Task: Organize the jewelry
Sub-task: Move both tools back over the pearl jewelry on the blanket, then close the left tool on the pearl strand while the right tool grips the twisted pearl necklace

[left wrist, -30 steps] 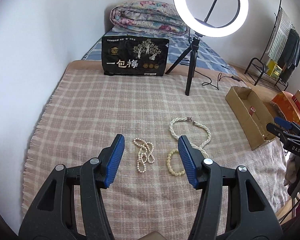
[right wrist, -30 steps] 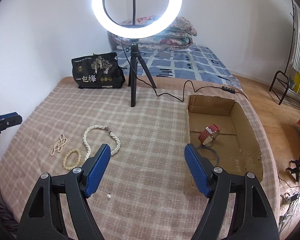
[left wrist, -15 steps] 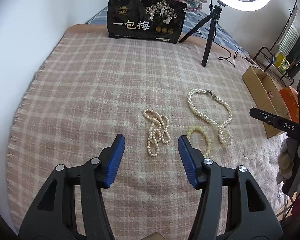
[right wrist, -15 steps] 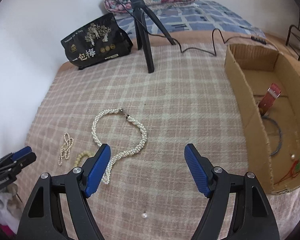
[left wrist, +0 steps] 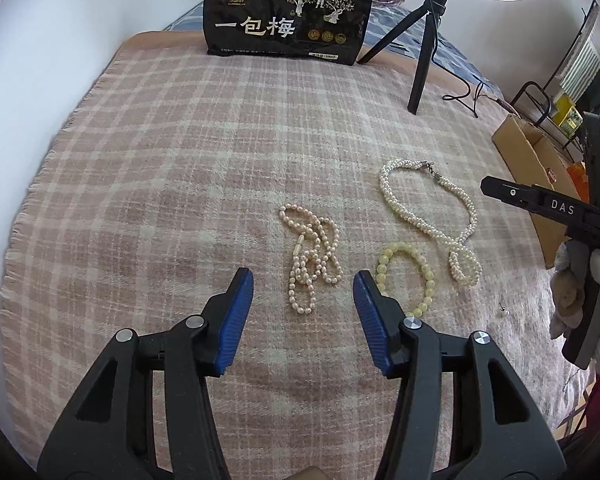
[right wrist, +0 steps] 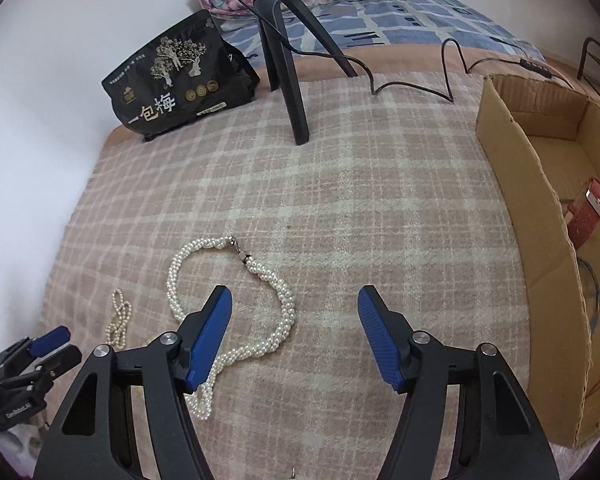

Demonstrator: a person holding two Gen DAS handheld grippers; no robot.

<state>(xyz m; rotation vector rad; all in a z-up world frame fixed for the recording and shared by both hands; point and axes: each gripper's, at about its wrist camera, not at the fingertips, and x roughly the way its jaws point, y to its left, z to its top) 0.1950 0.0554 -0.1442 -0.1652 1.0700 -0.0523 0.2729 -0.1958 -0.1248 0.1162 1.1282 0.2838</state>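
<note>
Hovering over a plaid blanket [left wrist: 148, 184], the left gripper [left wrist: 303, 300] has its jaws closing with nothing clamped; the tail of a pink strand [left wrist: 312, 258] lies on the cloth in the gap between the blue pads, at frame centre. Just right of it sits a yellow bracelet [left wrist: 406, 276], partly behind the right pad, and further right a twisted white necklace [left wrist: 432, 224].

The right gripper [right wrist: 295, 322] is closing too, unclenched, gripping nothing. In its view the white necklace [right wrist: 236, 308] curves from centre down under the left pad, the lower run between the pads. A cardboard box [right wrist: 528, 216] stands at the right edge, a red band [right wrist: 586, 216] inside it.

Handling, as a guess: all three pieces are light, limp and beaded, so they will sag and swing once lifted, and round beads may roll out of a shallow pinch. Best hold for the strand is where its loops bunch, mid-heap. For the necklace, the thick twisted body, not the clasp. A loose pearl [left wrist: 503, 312] at lower right looks hardest to pinch.
</note>
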